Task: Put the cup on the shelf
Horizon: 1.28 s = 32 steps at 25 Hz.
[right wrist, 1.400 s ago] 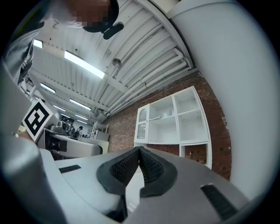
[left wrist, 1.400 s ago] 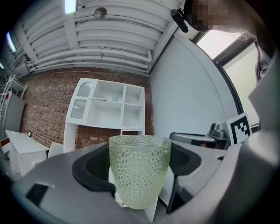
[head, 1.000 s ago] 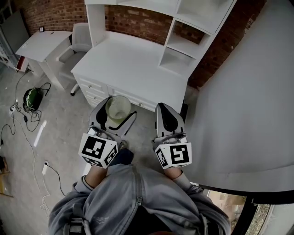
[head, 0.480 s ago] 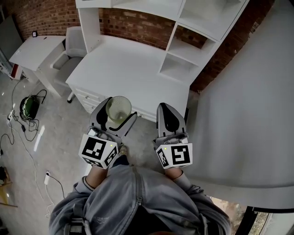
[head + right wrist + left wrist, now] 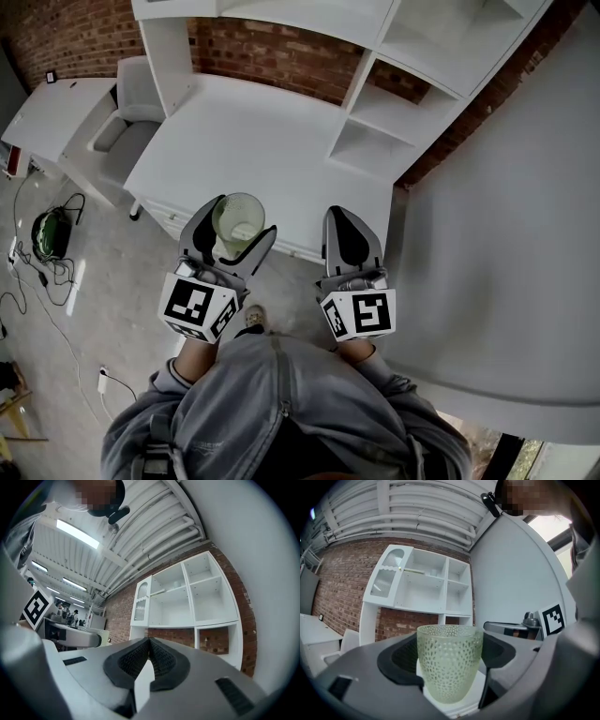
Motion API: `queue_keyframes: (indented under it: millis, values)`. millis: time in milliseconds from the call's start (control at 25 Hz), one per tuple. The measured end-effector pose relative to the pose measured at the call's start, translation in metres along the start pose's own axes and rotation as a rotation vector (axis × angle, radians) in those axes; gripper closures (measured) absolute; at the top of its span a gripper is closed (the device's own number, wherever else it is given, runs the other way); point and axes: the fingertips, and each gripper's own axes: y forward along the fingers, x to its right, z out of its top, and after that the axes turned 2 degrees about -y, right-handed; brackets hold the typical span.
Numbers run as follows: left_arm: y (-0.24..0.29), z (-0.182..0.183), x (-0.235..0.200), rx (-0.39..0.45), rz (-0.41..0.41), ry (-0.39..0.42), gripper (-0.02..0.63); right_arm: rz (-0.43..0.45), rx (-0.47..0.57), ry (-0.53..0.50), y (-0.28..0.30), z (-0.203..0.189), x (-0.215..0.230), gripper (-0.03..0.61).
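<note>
A pale green dimpled glass cup (image 5: pixel 237 221) (image 5: pixel 449 662) stands upright between the jaws of my left gripper (image 5: pixel 228 236) (image 5: pixel 450 667), which is shut on it and holds it over the front edge of the white desk (image 5: pixel 253 150). My right gripper (image 5: pixel 349 239) (image 5: pixel 149 660) is held beside it, shut, with nothing between its pads. The white shelf unit (image 5: pixel 412 84) (image 5: pixel 419 585) (image 5: pixel 187 597) rises at the back of the desk, ahead and to the right, its compartments showing nothing inside.
A brick wall (image 5: pixel 272 52) backs the desk. A grey chair (image 5: pixel 131 103) and a second white desk (image 5: pixel 52 108) stand to the left. A large white panel (image 5: pixel 506 234) fills the right side. Cables and a dark bag (image 5: pixel 45 230) lie on the floor at left.
The desk and shelf have slid closer and lower in the head view as I stepped forward. Both grippers keep their pose, the cup still held in the left.
</note>
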Motion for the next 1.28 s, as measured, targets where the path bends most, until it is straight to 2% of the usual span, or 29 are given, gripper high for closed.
queue_keyframes:
  millis: [360, 720, 1280]
  values:
    - [0.037, -0.003, -0.044, -0.007, -0.046, -0.001, 0.23, -0.032, -0.009, -0.001, 0.053, -0.017, 0.002, 0.551]
    - [0.056, -0.003, -0.064, -0.018, -0.086, -0.016, 0.23, -0.084, -0.031, -0.003, 0.07, -0.024, 0.008, 0.551]
    - [0.124, -0.01, -0.083, -0.016, -0.109, -0.025, 0.23, -0.098, -0.042, -0.009, 0.116, -0.045, 0.054, 0.551]
